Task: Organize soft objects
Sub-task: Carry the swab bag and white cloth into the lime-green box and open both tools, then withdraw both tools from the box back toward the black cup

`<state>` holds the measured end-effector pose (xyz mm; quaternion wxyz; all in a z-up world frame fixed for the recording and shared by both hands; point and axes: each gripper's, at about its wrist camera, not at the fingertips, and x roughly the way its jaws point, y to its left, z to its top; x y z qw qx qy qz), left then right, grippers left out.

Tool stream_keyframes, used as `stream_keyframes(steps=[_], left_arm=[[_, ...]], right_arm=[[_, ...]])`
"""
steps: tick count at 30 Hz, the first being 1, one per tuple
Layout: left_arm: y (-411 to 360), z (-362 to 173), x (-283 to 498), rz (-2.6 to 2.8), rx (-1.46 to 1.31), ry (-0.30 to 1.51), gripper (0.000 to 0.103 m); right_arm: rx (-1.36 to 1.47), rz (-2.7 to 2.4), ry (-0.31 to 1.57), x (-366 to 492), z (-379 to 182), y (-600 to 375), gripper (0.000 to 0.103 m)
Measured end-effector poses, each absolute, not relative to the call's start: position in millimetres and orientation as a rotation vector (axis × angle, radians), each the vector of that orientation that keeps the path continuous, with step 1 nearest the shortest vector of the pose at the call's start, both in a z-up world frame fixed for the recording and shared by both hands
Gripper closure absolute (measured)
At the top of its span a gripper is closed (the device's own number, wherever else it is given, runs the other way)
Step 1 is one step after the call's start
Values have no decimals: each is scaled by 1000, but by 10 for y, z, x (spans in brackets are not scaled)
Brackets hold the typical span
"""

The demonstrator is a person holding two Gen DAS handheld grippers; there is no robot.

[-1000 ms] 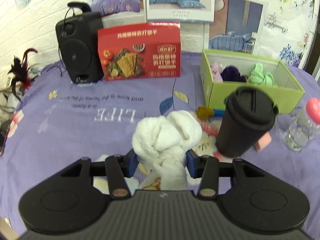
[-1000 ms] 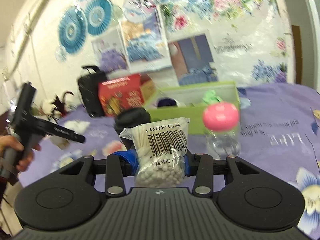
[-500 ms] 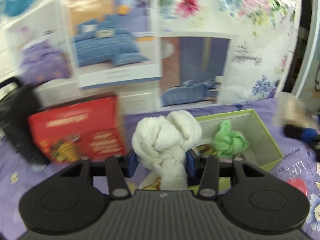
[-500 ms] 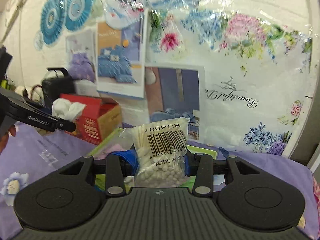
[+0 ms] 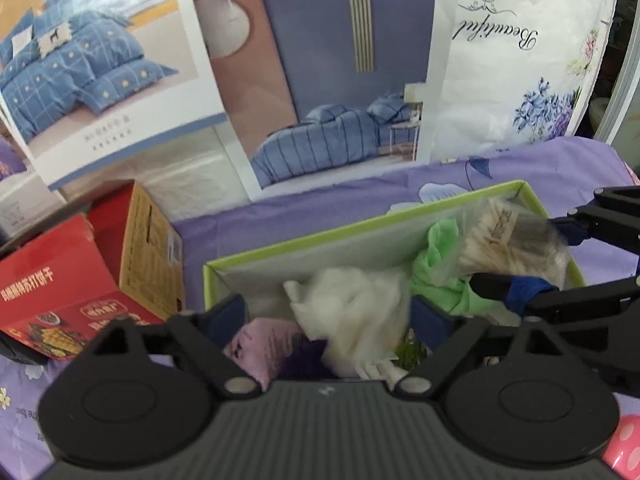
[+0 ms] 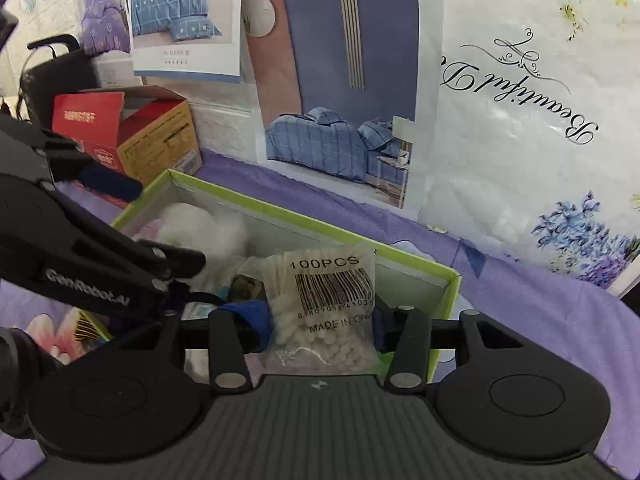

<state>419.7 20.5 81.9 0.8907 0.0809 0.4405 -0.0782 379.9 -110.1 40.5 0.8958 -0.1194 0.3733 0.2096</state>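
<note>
**Ana:** Both hands have swung from the open table over to the green box [image 5: 280, 254] since a second ago, and the left gripper [image 5: 328, 316] has just spread its jaws wide. The white cloth bundle [image 5: 352, 312] they were pinching now sits loose between the pads, touching neither that I can see, slumping into the box on top of the lilac cloth [image 5: 256, 340] and the dark purple one.

**Ben:** So it's released. How would it handle if it needed another pick?

**Ana:** Light and floppy, nothing to break. I'd take it at the thick knotted middle, since a loose tail would just pull out (it sags wherever it isn't held). Further right, the green cloth [image 5: 436, 268] already lies in the box.

**Ben:** And the right gripper [image 6: 320, 316]?

**Ana:** Its jaws have just been easing apart too, but only a little. The bag of cotton swabs [image 6: 324, 304] stands upright between them, above the right end of the box. Whether the pads are pressing on it or have just let go, I can't tell; the bag has not dropped.

**Ben:** Handling?

**Ana:** Very light, slick plastic film over stiff little sticks, so it can slide. Grip across the packed middle, not the empty top flap.
</note>
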Motion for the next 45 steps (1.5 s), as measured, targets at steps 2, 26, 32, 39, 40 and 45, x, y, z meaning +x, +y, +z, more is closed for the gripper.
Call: stream_keyframes(steps=[2,26,32,39,40,45], left_arm=[[210,843,4186,-161,165,909,11],[1044,1247,2767,-76,115,752,1],[1618,804,2127,16,15,807,1],[2186,201,1541,172,-119,905,1],[2243,139,1489,177,-150,917,1],[2417,-74,1331,199,-246,941,1]], right_arm=[[-259,435,766,3782,412,-1098,67],[-172,669,530,1983,946,-1123,50],[-189,751,620,1402,464,-940,49],[-220,720,680,1350,-74,-677,48],[-256,710,665,1401,-107,-624,48],[-460,713,592,1709,-187,-420,48]])
